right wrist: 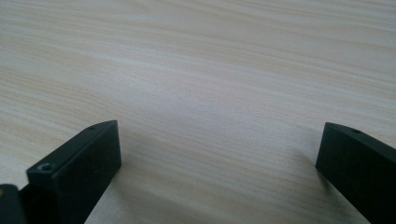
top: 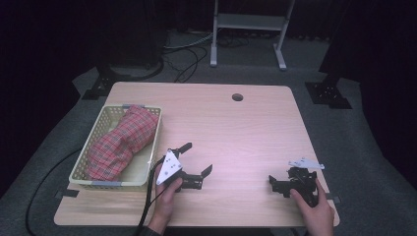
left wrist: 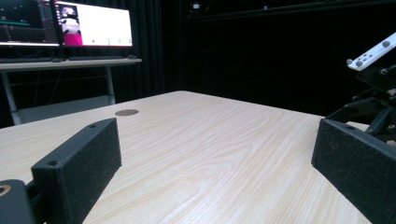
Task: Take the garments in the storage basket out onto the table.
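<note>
My left gripper (top: 195, 159) rests low over the front middle of the wooden table (top: 236, 128), held by a hand, with its jaws spread wide and nothing between them. The left gripper view looks along the tabletop, and there the left gripper (left wrist: 219, 163) is open over bare wood. My right gripper (top: 278, 184) sits near the front right edge in the other hand and tilts down at the table. In its own view the right gripper (right wrist: 219, 158) is open, with only wood grain between the jaws. The right gripper (left wrist: 373, 93) also appears beyond my left jaw.
A cream plastic basket (top: 81, 169) stands at the table's left with a red plaid cloth (top: 120, 142) bundled in it. A round cable hole (top: 237, 97) lies near the far edge. A metal stand (top: 248, 22) is behind the table, and lit monitors (left wrist: 93, 23) sit on a side desk.
</note>
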Demonstrator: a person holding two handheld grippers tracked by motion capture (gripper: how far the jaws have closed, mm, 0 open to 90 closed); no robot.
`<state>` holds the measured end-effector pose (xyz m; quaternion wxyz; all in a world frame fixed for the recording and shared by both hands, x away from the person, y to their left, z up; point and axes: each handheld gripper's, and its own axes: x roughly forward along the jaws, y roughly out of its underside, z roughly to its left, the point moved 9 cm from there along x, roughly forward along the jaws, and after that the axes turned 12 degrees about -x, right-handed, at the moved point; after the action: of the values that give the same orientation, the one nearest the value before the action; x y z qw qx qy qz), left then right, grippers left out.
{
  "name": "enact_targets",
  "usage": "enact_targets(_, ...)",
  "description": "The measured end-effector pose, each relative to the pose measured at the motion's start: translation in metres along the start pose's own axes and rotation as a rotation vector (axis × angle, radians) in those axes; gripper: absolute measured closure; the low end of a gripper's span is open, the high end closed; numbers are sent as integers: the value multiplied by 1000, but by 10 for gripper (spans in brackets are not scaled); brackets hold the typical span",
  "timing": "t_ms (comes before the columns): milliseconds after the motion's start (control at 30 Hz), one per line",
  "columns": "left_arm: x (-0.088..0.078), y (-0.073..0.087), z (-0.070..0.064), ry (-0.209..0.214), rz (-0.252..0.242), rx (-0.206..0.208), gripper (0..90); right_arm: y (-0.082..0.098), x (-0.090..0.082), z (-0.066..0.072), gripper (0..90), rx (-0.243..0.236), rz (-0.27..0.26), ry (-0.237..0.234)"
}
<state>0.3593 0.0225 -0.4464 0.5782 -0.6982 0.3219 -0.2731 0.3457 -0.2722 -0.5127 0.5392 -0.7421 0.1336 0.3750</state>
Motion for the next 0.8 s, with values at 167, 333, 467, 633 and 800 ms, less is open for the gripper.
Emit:
enact_targets(167,0,-1,0,7,0,-21,12,0,0,0,0,0,0,0)
enact_targets(333,0,-5,-1,11,-7,-32,13,0,0,0,0,0,0,0)
enact_targets(467,1,-10,-2,10,3,-28,12,0,0,0,0,0,0,0)
enact_targets(633,2,-15,-4,15,4,-32,13,0,0,0,0,0,0,0)
enact_targets(800,1,-20,-6,15,7,-27,13,0,0,0,0,0,0,0)
